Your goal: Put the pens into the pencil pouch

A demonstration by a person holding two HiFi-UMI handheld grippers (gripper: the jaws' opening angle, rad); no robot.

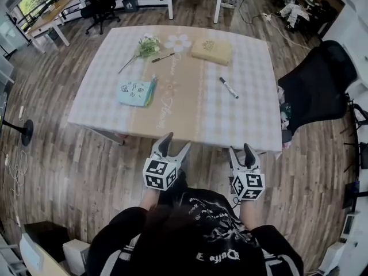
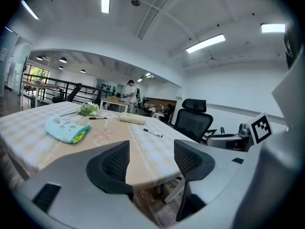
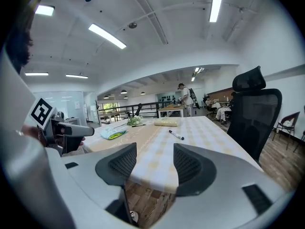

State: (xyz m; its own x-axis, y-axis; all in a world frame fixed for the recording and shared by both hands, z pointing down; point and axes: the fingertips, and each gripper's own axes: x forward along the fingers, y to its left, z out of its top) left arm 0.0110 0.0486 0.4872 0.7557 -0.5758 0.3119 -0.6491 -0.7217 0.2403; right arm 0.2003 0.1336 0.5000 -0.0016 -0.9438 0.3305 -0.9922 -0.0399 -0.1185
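Two pens are lying loose on the table (image 1: 98, 99), so by my judgement the task is sitting at its very start: neither pen is in a pouch and neither is being held.

Going from the left, the left gripper (image 1: 176, 142) is hovering at the near table edge, short of everything. Its jaws are standing apart with only the tabletop showing between them. Further in, a light blue printed item (image 1: 137, 92) with a yellow-green edge is lying flat. Dark doodles or letters are showing on it, too small to read. Behind it a flower sprig (image 1: 146, 46) is resting, and just beside its blooms the black pen (image 1: 163, 57) is lying on the beige runner (image 1: 172, 114). The runner is carrying cursive script along its length, and I cannot make out the words with confidence.

Right of the black pen, near the far edge, the yellow pouch (image 1: 211, 50) is lying flat. It is looking like the pencil pouch, though whether it is zipped I cannot tell, and a small mark on top is unreadable. The white marker (image 1: 228, 87) with a dark cap is lying well apart from it, nearer the right side. The right gripper (image 1: 241, 150) is likewise waiting at the near edge, jaws spread and empty.

What is remaining: opening the pouch if needed, picking up each pen, and putting both inside.
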